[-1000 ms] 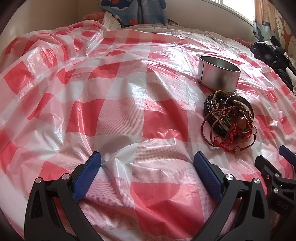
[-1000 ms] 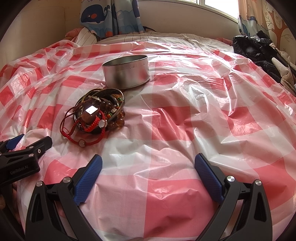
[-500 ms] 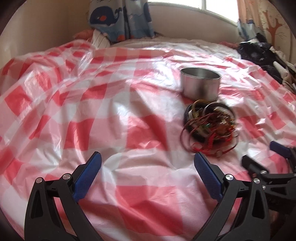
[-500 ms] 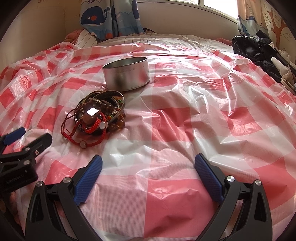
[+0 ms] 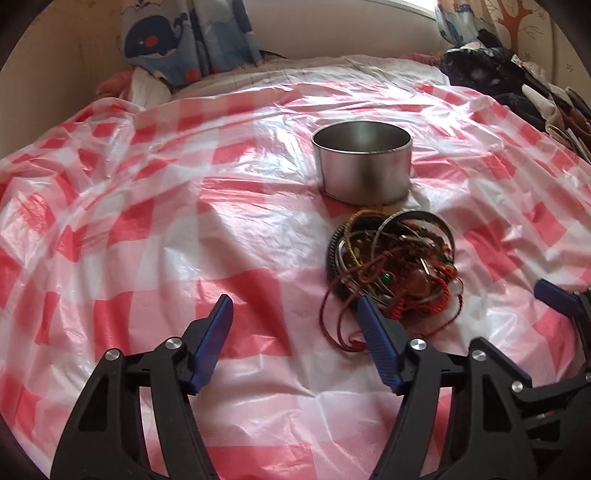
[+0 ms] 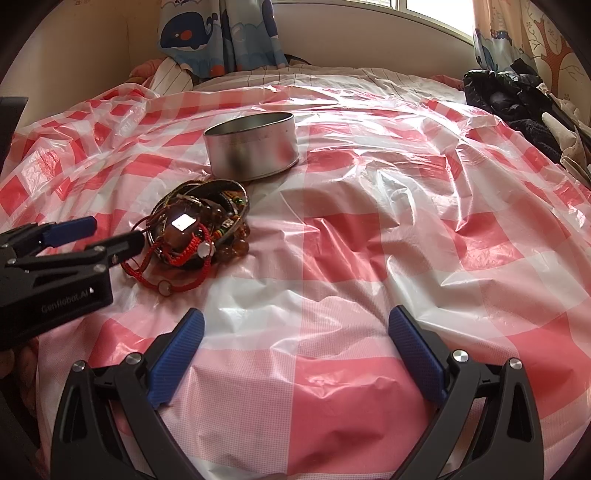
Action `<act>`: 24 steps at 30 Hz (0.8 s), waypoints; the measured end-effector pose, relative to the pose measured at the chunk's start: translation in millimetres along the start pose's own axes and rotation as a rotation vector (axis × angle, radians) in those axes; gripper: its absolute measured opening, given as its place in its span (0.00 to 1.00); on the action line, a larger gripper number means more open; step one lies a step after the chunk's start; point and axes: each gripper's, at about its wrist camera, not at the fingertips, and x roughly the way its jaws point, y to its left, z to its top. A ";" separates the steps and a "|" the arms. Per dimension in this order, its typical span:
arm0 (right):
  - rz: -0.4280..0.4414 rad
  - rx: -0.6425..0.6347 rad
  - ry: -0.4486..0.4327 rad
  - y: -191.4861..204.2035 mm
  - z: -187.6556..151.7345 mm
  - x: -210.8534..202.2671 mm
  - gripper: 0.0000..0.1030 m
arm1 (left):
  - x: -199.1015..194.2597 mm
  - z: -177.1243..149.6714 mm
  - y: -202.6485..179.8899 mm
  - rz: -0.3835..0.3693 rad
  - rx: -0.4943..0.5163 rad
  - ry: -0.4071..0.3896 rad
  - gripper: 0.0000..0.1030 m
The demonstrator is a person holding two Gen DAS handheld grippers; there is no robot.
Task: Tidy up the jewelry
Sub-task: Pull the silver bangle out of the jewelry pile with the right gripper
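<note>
A tangled jewelry pile point(image 5: 391, 273) lies on a checked plastic sheet point(image 5: 184, 221), just right of the left gripper point(image 5: 293, 314), whose narrowing fingers hold nothing; behind it stands an empty-looking metal tin point(image 5: 364, 162); the right gripper point(image 6: 295, 332) waits farther right, fingers spread.

A home bedroom: a bed point(image 6: 369, 74) under a checked plastic sheet point(image 6: 369, 240), whale-print curtains point(image 6: 221, 33), piled clothes point(image 6: 517, 103).

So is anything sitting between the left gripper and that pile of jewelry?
Nothing visible. The left gripper is open over bare checked cloth, and its jaws have just been closing with nothing between them. The jewelry pile lies just beyond one fingertip.
</note>
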 end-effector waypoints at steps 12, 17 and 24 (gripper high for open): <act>0.001 0.000 0.000 -0.2 0.3 -0.2 0.93 | 6.8 -6.0 17.9 -0.017 -0.045 0.010 0.03; 0.003 0.002 0.000 0.3 0.4 -0.4 0.93 | -22.6 -24.0 53.9 0.068 -0.181 -0.040 0.02; 0.134 0.056 -0.103 -6.0 9.2 -19.9 0.93 | -11.1 -38.8 62.9 0.030 -0.226 0.005 0.06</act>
